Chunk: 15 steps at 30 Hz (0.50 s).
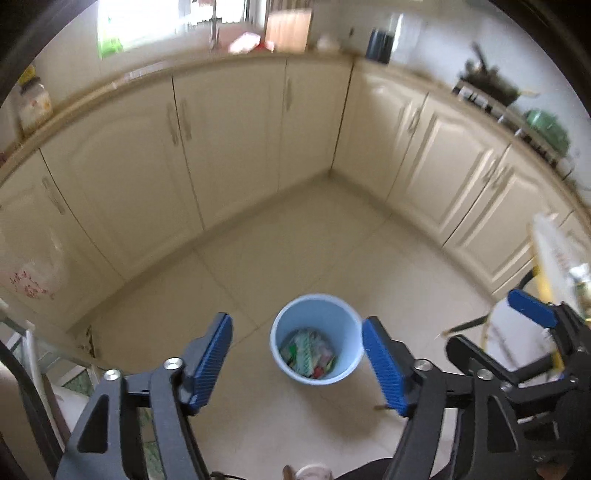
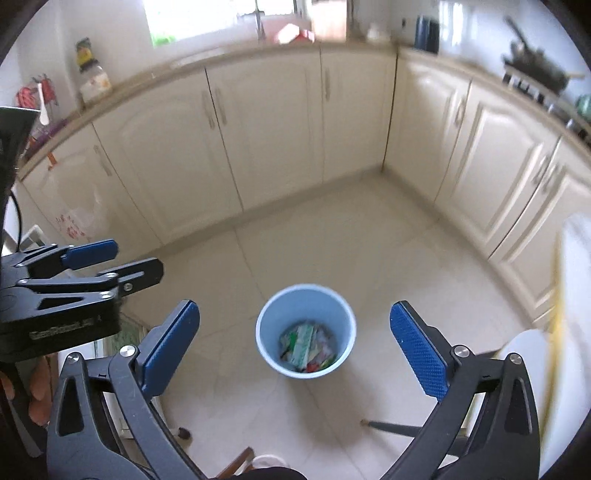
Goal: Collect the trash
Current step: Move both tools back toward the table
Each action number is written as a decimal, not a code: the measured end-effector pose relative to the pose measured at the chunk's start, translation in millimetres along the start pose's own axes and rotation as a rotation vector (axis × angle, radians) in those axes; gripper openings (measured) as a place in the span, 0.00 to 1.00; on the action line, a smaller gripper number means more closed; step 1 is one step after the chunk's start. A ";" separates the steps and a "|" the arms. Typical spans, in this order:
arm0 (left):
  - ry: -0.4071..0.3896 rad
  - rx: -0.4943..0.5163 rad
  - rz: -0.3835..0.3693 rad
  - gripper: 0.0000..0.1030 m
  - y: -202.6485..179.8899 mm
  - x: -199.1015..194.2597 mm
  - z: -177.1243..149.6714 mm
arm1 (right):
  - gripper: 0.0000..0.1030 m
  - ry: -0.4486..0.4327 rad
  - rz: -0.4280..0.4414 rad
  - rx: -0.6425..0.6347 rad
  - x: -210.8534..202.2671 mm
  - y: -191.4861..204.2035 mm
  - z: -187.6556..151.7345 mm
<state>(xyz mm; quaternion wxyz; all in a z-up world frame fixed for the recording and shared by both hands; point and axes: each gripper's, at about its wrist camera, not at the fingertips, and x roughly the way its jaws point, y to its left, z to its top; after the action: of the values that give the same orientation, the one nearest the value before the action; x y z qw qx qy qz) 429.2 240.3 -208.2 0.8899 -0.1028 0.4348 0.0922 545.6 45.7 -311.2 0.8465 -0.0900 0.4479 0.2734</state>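
Note:
A light blue bin stands on the tiled floor, seen from above in both wrist views, with crumpled wrappers lying at its bottom. My left gripper hangs high above it, open, with nothing between its blue pads. My right gripper is also open and empty above the bin, its wrappers visible between the fingers. The right gripper shows at the right edge of the left wrist view, and the left gripper at the left edge of the right wrist view.
Cream cabinets run along the far wall and turn the corner to the right. The worktop holds a sink tap, a jar and a stove with a wok. A white stool stands at the right.

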 end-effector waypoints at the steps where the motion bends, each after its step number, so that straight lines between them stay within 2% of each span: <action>1: -0.027 0.002 -0.001 0.73 -4.5 -13.5 -3.4 | 1.00 -0.023 -0.007 -0.004 -16.3 2.9 0.9; 3: -0.089 0.018 -0.005 0.79 -21.6 -47.8 -13.7 | 1.00 -0.075 -0.024 -0.013 -46.2 8.3 -0.3; 9: -0.304 0.067 -0.054 0.86 -72.7 -146.4 -55.4 | 1.00 -0.229 -0.092 -0.013 -148.4 14.2 -12.2; 15: -0.555 0.112 -0.103 0.99 -110.5 -233.8 -131.9 | 1.00 -0.410 -0.202 -0.002 -254.2 13.0 -27.6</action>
<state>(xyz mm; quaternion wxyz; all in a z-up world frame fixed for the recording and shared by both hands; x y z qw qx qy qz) 216.3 81.8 -90.7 0.9827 -0.0462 0.1732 0.0473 404.7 -51.6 -120.8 0.9429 -0.0779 0.2546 0.2002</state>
